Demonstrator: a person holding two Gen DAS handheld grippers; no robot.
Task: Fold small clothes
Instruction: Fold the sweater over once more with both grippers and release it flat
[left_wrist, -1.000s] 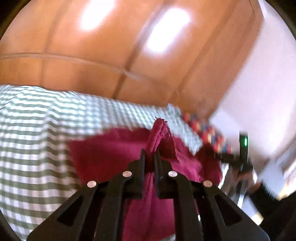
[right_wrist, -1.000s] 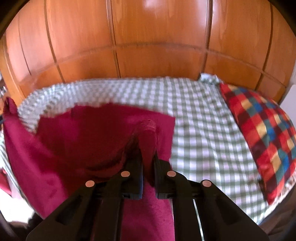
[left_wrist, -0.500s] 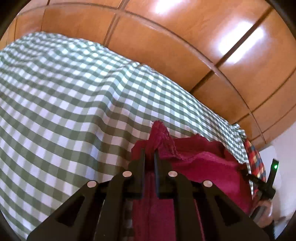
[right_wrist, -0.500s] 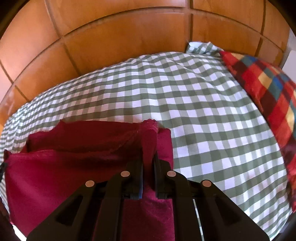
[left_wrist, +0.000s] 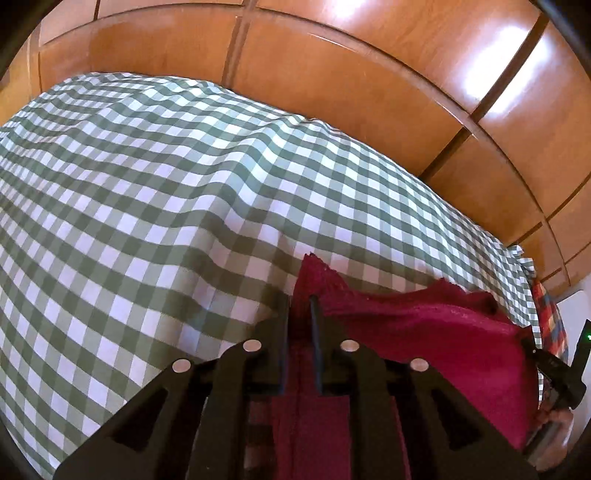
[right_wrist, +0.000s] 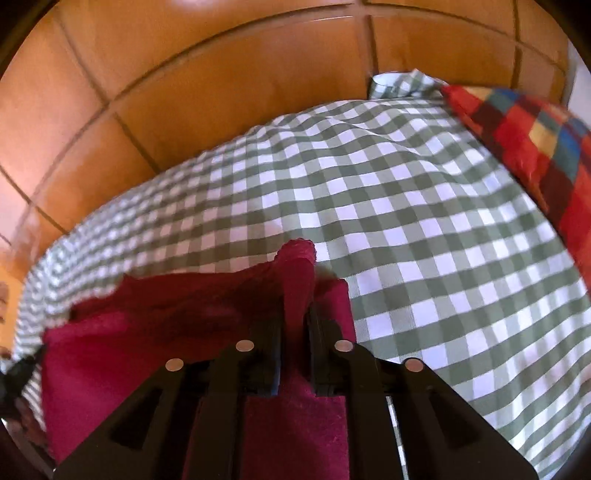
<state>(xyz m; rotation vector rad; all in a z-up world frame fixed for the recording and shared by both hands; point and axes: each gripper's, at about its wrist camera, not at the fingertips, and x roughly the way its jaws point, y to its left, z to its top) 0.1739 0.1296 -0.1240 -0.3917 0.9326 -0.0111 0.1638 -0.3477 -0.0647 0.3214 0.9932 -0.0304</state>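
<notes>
Nearest, the left gripper (left_wrist: 300, 306) has just been opening its jaws; a corner of the dark red cloth (left_wrist: 424, 332) stands loosely between them. The right gripper (right_wrist: 295, 314) has likewise been easing apart, with the cloth's other corner still between its fingers; whether the pads still press is hard to tell. The cloth lies doubled on the green checked bedsheet (left_wrist: 166, 184), its near part hidden beneath the grippers. Farther off, a multicoloured checked pillow (right_wrist: 535, 140) is cut off at the edge. Behind stands a wooden panelled wall (left_wrist: 332, 74).

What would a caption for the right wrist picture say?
Hand-held gripper, jaws just opening, around a crimson cloth's corner over a green-checked bedsheet.
</notes>
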